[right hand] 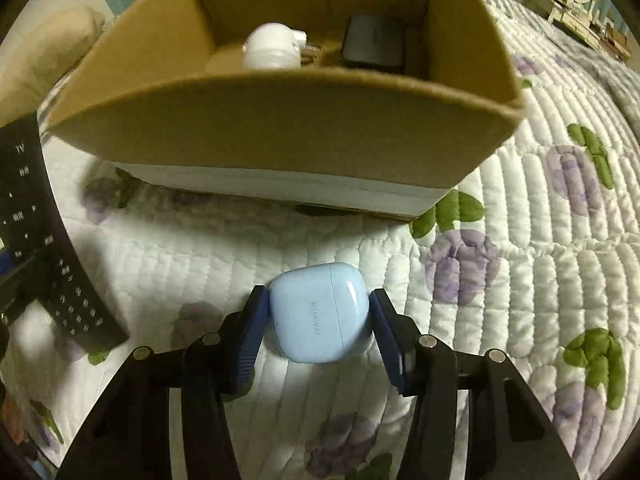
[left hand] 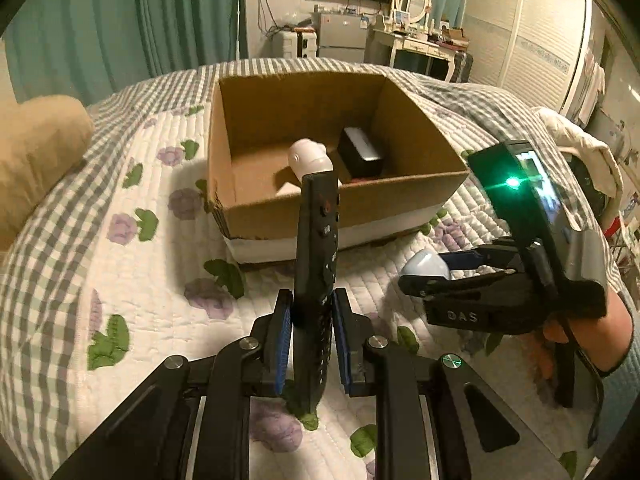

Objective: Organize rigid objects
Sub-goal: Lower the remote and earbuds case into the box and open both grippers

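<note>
My left gripper (left hand: 308,332) is clenched on a black TV remote (left hand: 316,264), its blue pads pressing both long edges while the remote stands tilted up off the floral quilt (left hand: 132,280), its far end overlapping the near wall of the cardboard box (left hand: 280,216). My right gripper (right hand: 318,328) is clamped on a pale blue Huawei earbud case (right hand: 316,316), one pad on each side, held just above the quilt and short of the box's near wall. From the left wrist view that right gripper (left hand: 436,276) sits to the right, near the box's front right corner, with the case (left hand: 424,262) poking out between its fingers. Inside the box lie a white plug adapter (right hand: 274,46) and a dark rectangular case (right hand: 374,42), side by side but apart. A tan pillow (left hand: 36,148) rests at the quilt's left edge.
</note>
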`<state>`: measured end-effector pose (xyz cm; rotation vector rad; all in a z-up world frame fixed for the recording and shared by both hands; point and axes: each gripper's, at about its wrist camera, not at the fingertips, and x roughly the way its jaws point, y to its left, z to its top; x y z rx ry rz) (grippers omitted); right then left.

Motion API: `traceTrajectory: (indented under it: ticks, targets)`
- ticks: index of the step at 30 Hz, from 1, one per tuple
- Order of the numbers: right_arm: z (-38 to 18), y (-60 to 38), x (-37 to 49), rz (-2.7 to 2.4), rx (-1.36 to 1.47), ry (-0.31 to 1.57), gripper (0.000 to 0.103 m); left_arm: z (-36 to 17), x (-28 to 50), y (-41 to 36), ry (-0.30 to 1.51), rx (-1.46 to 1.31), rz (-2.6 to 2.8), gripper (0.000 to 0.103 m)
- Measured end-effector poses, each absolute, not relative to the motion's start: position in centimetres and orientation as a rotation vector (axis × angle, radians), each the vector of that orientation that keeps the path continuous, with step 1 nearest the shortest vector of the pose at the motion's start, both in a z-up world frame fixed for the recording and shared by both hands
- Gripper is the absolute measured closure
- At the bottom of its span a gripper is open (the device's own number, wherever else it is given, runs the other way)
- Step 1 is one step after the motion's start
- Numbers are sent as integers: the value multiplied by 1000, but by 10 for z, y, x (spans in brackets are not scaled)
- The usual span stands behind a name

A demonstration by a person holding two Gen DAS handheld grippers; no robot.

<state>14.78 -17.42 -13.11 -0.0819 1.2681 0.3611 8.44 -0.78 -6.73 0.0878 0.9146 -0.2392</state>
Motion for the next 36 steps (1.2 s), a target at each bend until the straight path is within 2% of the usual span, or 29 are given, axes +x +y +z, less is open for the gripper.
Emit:
traceTrajectory:
  ticks: [4,8,16,21,36]
  targets:
    - [-95,-176,128,387,-100,1176,52,-48,79,-5,870,87,-240,84]
    - [-33,-181,117,414,-92,1040,52,-18,78,-7,809,87,-252,84]
    - [55,-172,148,413,-95,863,52,42,116,-17,726,86,-288,84]
    - [55,-165,172,383,-86,864,52,40,163,-26,787,91,-304,84]
    - [-19,-180,210,359,-71,969,52,-26,226,-32,910,161,-203,84]
